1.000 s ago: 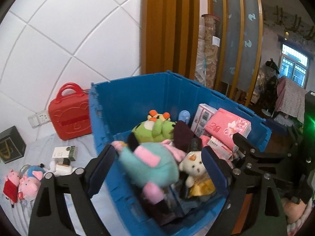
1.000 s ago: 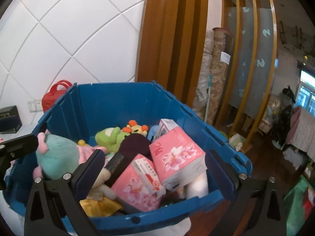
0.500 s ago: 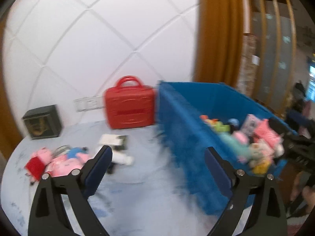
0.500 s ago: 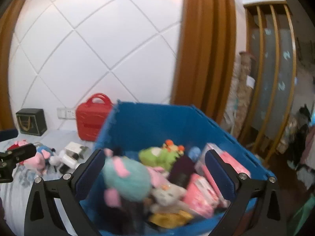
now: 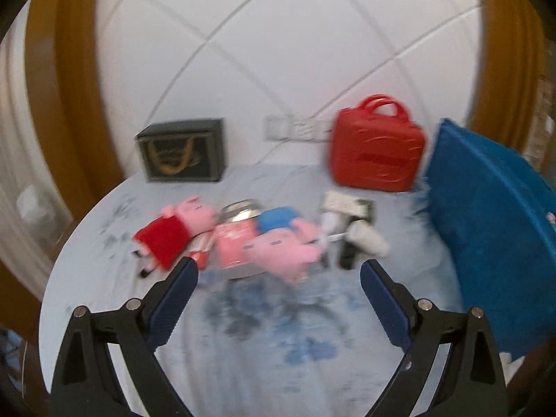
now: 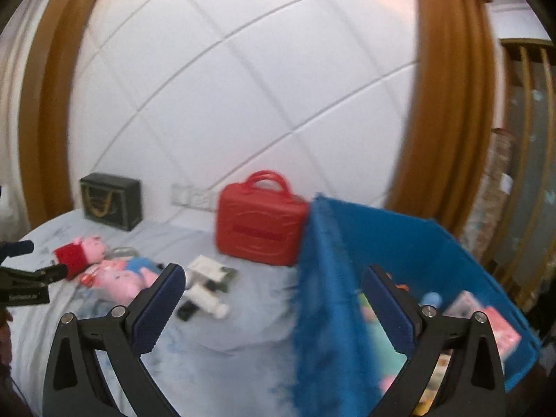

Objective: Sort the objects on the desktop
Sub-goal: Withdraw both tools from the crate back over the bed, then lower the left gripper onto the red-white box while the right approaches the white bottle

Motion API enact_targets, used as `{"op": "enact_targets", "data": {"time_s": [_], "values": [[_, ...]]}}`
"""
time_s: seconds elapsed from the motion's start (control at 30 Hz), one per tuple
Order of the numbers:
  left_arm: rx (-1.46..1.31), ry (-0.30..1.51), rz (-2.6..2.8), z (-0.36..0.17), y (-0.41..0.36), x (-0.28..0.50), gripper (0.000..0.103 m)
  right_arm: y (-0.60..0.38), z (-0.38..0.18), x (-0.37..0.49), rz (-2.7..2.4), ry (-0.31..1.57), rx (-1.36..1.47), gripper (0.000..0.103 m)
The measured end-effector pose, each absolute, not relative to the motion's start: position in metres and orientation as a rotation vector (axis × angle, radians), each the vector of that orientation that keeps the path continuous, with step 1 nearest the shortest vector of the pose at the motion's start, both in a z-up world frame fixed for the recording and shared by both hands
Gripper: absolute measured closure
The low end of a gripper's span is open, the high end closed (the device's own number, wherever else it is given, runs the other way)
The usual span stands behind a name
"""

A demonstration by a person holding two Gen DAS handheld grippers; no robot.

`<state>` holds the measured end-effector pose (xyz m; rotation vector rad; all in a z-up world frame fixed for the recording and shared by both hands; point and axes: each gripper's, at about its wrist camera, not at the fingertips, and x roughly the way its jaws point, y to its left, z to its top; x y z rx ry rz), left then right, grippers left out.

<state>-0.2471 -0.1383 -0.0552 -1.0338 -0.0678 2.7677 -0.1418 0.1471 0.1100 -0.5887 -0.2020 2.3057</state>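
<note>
My left gripper (image 5: 279, 278) is open and empty above the pale blue table (image 5: 243, 365). Just beyond its fingertips lie a pink pig plush in a blue top (image 5: 283, 243), a pig plush in a red dress (image 5: 173, 229) and a pink can (image 5: 236, 239). A white box (image 5: 344, 205) and a white bottle (image 5: 368, 241) lie to their right. My right gripper (image 6: 272, 288) is open and empty, over the left wall of the blue bin (image 6: 330, 295). The pig plushes (image 6: 118, 274) show in the right wrist view at the left.
A red case (image 5: 377, 149) (image 6: 259, 222) stands at the back against the white wall, next to the bin (image 5: 486, 226). A dark gift box (image 5: 182, 151) stands back left. Toys and pink packs (image 6: 486, 323) lie in the bin. The left gripper's tip (image 6: 21, 271) shows at the left edge.
Both grippers have swung left, away from the bin's inside and toward the table. The left one now faces the pig plushes; the teal plush seen between its fingers a second ago is gone.
</note>
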Motion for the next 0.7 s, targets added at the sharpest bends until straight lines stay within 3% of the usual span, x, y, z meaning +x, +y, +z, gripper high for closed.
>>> {"op": "enact_targets", "data": {"time_s": [0.43,0.7], "values": [[-1.461,-0.139,2.783,-0.163,-0.254,-0.329,0.007,0.204,0.015,-0.252,2.285,-0.046,-0.947,0.0],[-1.67,-0.155,2.667,-0.233,-0.253,-0.395,0.007,0.271,-0.056,-0.301,2.168,0.077,-1.174,0.0]]}}
